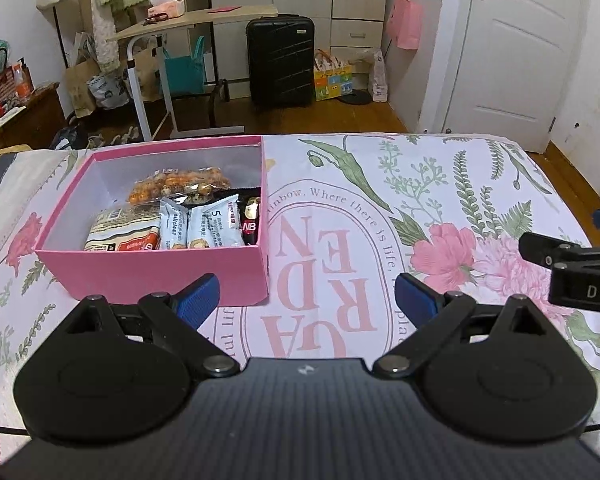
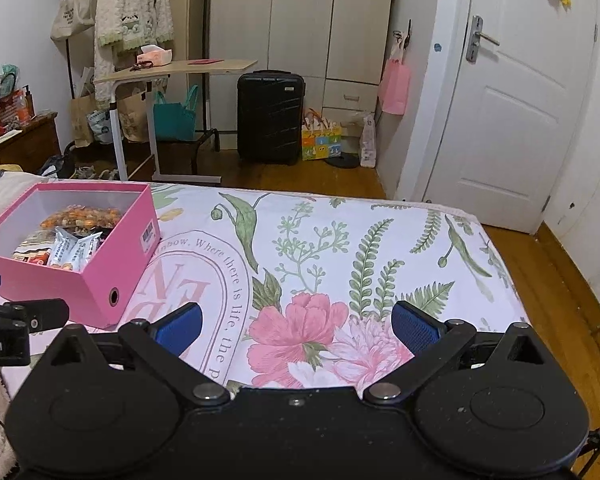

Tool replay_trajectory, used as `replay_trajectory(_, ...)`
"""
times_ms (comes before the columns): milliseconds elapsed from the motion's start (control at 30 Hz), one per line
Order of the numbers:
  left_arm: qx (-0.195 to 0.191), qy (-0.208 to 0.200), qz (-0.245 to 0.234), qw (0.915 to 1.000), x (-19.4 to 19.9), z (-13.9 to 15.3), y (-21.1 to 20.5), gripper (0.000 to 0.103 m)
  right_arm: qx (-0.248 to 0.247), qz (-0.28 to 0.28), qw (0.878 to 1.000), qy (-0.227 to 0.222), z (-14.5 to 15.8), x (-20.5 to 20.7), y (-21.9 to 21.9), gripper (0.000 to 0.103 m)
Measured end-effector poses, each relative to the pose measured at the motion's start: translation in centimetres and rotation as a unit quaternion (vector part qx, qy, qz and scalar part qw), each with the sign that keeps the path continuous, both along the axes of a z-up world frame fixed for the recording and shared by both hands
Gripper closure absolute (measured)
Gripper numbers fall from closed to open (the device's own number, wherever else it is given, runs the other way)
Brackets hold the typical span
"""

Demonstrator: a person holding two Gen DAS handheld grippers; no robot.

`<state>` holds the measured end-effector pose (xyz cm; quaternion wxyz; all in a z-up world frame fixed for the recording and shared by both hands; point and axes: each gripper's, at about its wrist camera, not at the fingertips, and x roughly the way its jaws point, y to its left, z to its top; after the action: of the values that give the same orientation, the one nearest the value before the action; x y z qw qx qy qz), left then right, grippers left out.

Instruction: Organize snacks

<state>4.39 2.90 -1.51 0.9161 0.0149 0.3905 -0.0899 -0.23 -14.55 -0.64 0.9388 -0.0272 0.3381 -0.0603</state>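
Observation:
A pink box sits on the floral bedspread and holds several snack packs: an orange nut bag, pale blue wafer packs, a white bag and a dark NB bar. My left gripper hovers open just in front of the box's near right corner, nothing between its blue pads. My right gripper is open and empty over the pink flower print, right of the box. Each gripper shows at the edge of the other's view.
The bed's far edge drops to a wooden floor. Beyond it stand a black suitcase, a rolling desk, bags, a wardrobe and a white door. The bedspread to the right of the box carries nothing.

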Motion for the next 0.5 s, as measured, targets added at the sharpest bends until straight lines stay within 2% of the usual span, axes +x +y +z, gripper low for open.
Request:
replay_trajectory(333,0.000,0.000,0.008,1.0000,0.08,0.41,0.45,0.008,0.029,0.000,0.999,0.034,-0.12,-0.70,-0.70,0.001)
replay_trajectory(500,0.004,0.003,0.009,0.9999,0.16,0.33,0.49,0.008,0.018,-0.002,0.999,0.033,-0.05,-0.82,-0.47,0.001)
